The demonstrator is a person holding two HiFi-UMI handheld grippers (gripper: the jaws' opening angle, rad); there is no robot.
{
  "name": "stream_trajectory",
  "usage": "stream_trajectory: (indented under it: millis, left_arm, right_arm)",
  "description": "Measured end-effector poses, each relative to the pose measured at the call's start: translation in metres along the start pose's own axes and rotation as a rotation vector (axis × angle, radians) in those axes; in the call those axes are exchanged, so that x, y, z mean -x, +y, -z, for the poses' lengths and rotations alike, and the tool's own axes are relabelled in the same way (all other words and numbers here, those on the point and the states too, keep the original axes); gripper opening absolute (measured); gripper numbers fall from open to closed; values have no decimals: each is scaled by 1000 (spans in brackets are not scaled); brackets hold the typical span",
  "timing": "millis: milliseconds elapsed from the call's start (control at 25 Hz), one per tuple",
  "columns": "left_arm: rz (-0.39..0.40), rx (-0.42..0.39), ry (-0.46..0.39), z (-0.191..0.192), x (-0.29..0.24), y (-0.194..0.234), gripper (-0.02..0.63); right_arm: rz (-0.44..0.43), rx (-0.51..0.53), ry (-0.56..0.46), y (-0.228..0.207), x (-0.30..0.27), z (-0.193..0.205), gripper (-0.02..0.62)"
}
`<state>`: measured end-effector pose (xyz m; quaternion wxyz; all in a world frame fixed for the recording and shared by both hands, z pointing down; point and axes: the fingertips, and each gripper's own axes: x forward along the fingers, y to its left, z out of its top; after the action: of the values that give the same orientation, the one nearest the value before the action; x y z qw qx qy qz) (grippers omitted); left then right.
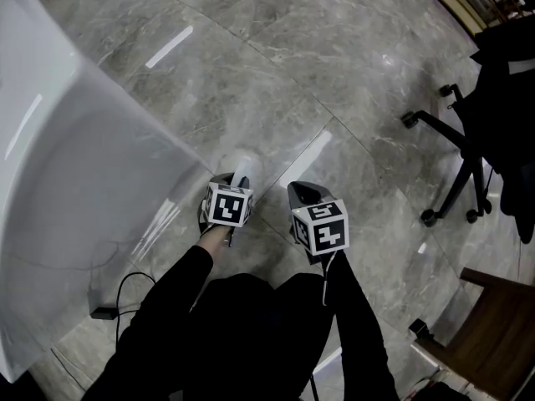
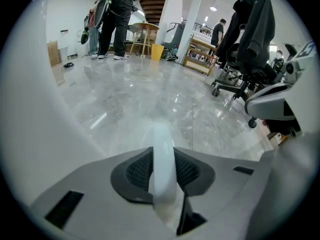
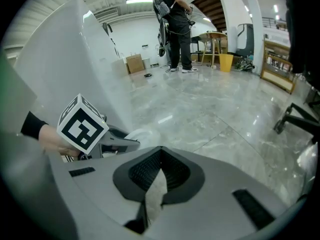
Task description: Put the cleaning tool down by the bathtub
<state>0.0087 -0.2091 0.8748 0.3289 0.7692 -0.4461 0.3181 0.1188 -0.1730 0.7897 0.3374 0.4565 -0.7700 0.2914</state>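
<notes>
The white bathtub (image 1: 75, 182) fills the left of the head view, its outer wall close to both grippers. My left gripper (image 1: 226, 180) is shut on the cleaning tool (image 1: 246, 170), a white piece whose rounded end points away just above the grey marble floor beside the tub wall. In the left gripper view the tool's white handle (image 2: 163, 159) runs up between the shut jaws, with the tub (image 2: 30, 149) at the left. Just to the right, my right gripper (image 1: 303, 195) is shut with nothing in it. The right gripper view shows the left gripper (image 3: 112, 143), the tool's tip (image 3: 142, 134) and the tub (image 3: 60, 74).
An office chair (image 1: 464, 157) draped with dark clothing stands at the right, and a wooden chair (image 1: 493, 332) at the lower right. A black cable and plug (image 1: 104, 312) lie by the tub's foot. People (image 2: 117, 19) stand far across the floor near a yellow bin (image 2: 157, 51).
</notes>
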Motion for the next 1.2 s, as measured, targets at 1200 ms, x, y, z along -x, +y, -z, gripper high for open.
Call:
stream_trajectory:
  millis: [1200]
  left_arm:
    - [114,-7,-208,-53,98,-18,9]
  right_arm:
    - [0,77,-81,17,27,-26,0]
